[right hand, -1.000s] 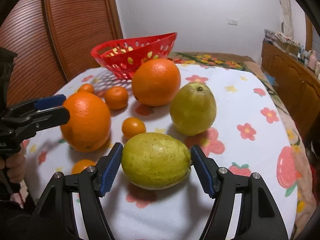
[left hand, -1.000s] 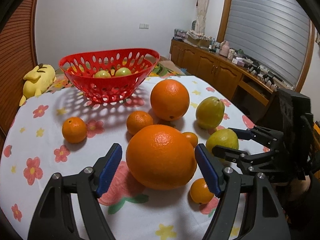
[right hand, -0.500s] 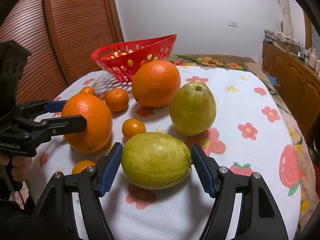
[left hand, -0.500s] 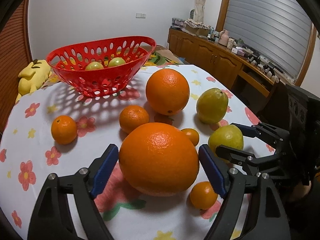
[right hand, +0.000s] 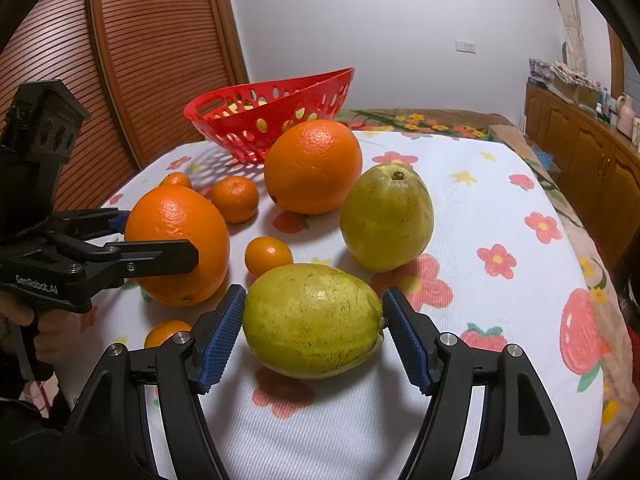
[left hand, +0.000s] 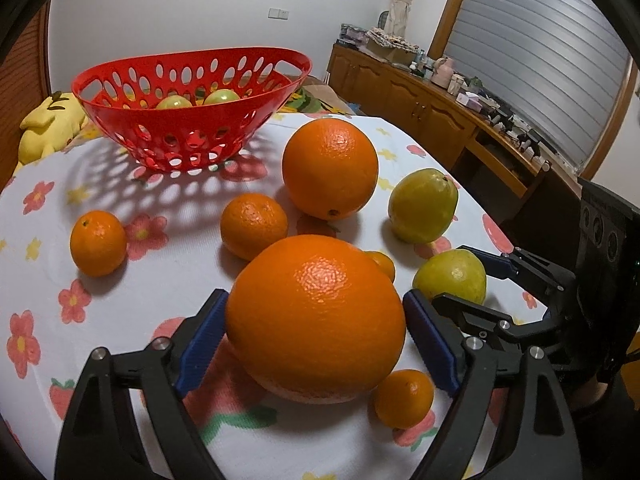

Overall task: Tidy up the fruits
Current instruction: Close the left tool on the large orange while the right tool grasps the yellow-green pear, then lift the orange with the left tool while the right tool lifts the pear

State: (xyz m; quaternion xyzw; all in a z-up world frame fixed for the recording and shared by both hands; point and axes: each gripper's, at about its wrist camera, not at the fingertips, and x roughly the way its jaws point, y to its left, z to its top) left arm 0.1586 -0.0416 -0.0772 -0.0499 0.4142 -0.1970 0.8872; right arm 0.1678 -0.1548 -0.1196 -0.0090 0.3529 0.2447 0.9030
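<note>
My left gripper (left hand: 316,336) is shut on a large orange (left hand: 316,320), its blue pads (left hand: 202,340) pressed on both sides; it also shows in the right wrist view (right hand: 176,244). My right gripper (right hand: 314,330) has its pads against the ends of a yellow-green guava (right hand: 312,318) lying on the cloth. A red basket (left hand: 188,104) at the back holds two green fruits (left hand: 222,97). A second large orange (left hand: 330,168), another guava (left hand: 422,206) and small oranges (left hand: 254,226) lie between.
The round table (right hand: 460,200) has a white flowered cloth. A yellow plush toy (left hand: 48,124) sits behind the basket at left. Two tiny oranges (left hand: 404,398) lie beside my left gripper. A wooden sideboard (left hand: 420,108) with clutter stands at right, a slatted door (right hand: 120,60) at left.
My left gripper has moved forward around the large orange and closed onto it. My right gripper stays at the guava, its pads now against the fruit's ends.
</note>
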